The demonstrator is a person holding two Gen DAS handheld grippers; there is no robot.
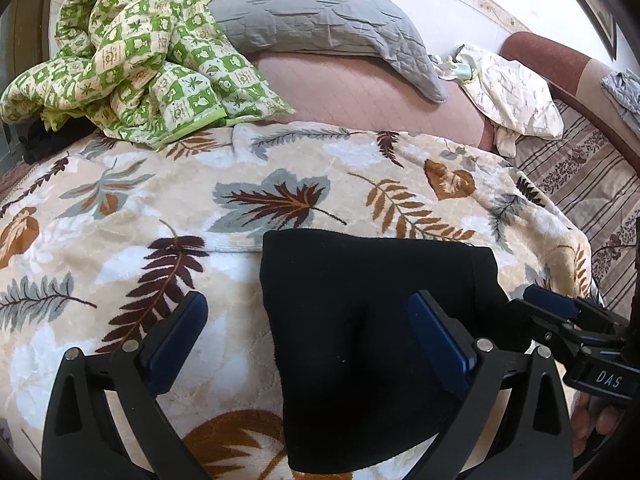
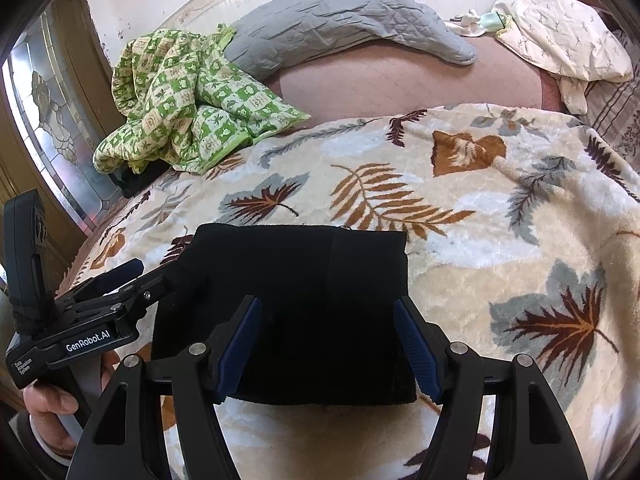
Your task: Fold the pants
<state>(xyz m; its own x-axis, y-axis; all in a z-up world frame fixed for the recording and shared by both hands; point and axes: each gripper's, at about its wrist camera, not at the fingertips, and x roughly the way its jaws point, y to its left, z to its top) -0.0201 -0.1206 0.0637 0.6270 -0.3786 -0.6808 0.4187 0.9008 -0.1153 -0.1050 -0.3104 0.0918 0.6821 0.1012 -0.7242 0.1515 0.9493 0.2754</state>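
Note:
The black pants (image 1: pixel 372 328) lie folded into a compact rectangle on the leaf-patterned blanket (image 1: pixel 140 208). They also show in the right wrist view (image 2: pixel 296 304). My left gripper (image 1: pixel 308 312) is open and empty, just above the pants' left edge; it also shows in the right wrist view (image 2: pixel 152 272) at the pants' left side. My right gripper (image 2: pixel 326 320) is open and empty over the pants' near part; it shows in the left wrist view (image 1: pixel 536 300) at the pants' right edge.
A green checked quilt (image 1: pixel 132 56) is bunched at the back left. A grey pillow (image 1: pixel 320 16) and a white garment (image 1: pixel 512 92) lie on the pink mattress (image 1: pixel 360 88) behind. A striped sheet (image 1: pixel 580 184) is at the right. A glass door (image 2: pixel 52 120) stands left.

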